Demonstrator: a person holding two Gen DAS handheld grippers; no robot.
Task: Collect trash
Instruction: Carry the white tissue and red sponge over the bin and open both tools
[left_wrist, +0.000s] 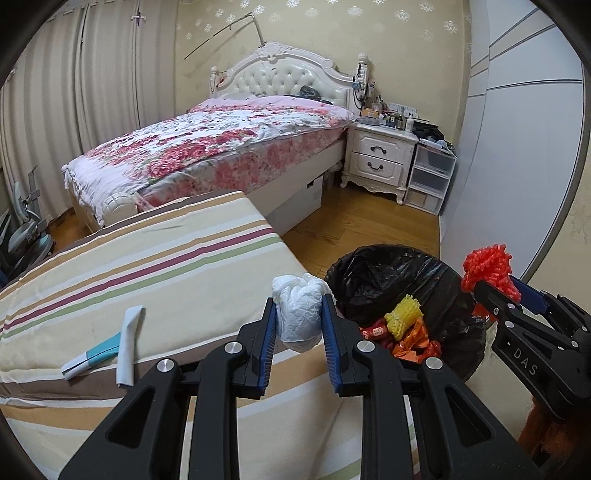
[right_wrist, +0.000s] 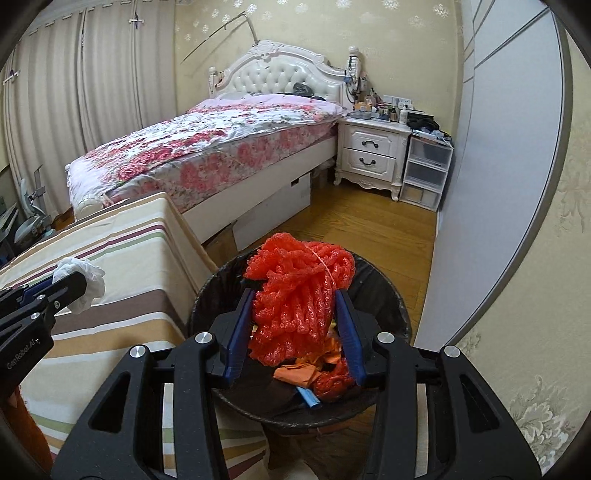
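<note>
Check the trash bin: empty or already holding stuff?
Partly filled: the trash bin, black-lined, holds yellow foam net and orange wrappers.

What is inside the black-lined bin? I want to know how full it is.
In the bin: a yellow foam net, red and orange wrappers and a blue piece. The held red foam net hides part; deeper layers are covered.

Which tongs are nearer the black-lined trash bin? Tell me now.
Right. The right tongs hold the red foam net over the trash bin; the left tongs, holding the white wad, are beside it, over the striped cover.
</note>
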